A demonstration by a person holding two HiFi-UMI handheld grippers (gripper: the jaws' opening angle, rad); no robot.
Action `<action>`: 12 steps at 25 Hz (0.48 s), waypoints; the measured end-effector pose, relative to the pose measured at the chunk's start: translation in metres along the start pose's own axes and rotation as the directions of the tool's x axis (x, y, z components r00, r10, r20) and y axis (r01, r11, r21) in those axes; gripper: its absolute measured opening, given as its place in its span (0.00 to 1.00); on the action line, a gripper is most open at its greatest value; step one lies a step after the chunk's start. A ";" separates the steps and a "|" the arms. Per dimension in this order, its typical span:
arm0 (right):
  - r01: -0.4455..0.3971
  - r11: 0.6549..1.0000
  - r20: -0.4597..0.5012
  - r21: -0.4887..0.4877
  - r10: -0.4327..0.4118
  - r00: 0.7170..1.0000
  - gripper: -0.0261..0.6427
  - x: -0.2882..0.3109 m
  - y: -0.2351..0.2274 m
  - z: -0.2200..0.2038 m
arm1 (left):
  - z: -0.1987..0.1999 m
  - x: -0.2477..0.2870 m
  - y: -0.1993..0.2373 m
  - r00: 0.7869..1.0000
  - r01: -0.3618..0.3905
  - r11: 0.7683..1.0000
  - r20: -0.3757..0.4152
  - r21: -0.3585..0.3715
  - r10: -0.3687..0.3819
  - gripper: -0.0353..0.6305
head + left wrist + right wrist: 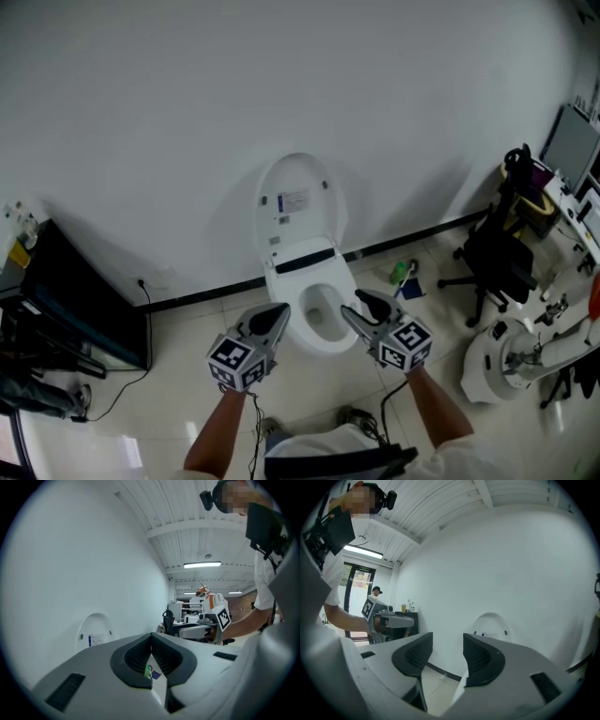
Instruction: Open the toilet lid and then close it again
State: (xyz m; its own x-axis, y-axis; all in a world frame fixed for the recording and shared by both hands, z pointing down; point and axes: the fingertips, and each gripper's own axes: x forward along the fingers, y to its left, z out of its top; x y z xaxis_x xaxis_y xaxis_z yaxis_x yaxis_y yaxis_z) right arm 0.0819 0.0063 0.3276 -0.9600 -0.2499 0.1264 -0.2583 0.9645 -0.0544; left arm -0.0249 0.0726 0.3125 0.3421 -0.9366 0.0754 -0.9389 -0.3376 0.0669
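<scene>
The white toilet [319,323] stands against the wall with its lid [298,202] raised upright and the bowl uncovered. My left gripper [277,315] hovers in front of the bowl's left side, jaws shut with nothing between them. My right gripper [357,307] hovers at the bowl's right side, jaws open and empty. Neither touches the toilet. In the left gripper view the jaw tips [151,641] meet and the lid [96,630] shows at the left. In the right gripper view a clear gap [447,644] separates the jaws, and the lid [491,625] stands beyond them.
A black cabinet [84,300] stands left of the toilet, with a cable trailing on the floor. A green bottle [401,272] lies on the tiles at the right, then a black office chair [497,258] and a white machine base [506,361]. A person [374,591] stands in a far doorway.
</scene>
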 end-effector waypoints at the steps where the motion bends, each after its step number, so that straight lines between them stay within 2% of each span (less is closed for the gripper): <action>1: -0.004 1.000 -0.001 0.002 0.004 1.000 0.34 0.000 0.001 -0.001 | 0.001 -0.001 -0.001 1.000 -0.001 1.000 0.011 -0.010 0.001 0.05; 6: -0.014 1.000 0.016 -0.011 0.014 1.000 0.34 0.002 -0.003 0.008 | 0.012 0.005 -0.003 0.999 0.006 1.000 0.051 -0.015 -0.005 0.05; 12: -0.036 0.999 0.025 -0.037 0.036 0.999 0.34 -0.009 -0.013 0.016 | 0.014 0.022 -0.012 0.999 0.003 1.000 0.037 -0.015 -0.002 0.05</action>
State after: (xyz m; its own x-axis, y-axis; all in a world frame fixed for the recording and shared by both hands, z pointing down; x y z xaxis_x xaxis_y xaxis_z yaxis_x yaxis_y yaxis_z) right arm 0.0920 -0.0058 0.3115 -0.9712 -0.2166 0.0992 -0.2198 0.9753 -0.0222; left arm -0.0067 0.0544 0.2992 0.3425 -0.9387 0.0384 -0.9373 -0.3387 0.0818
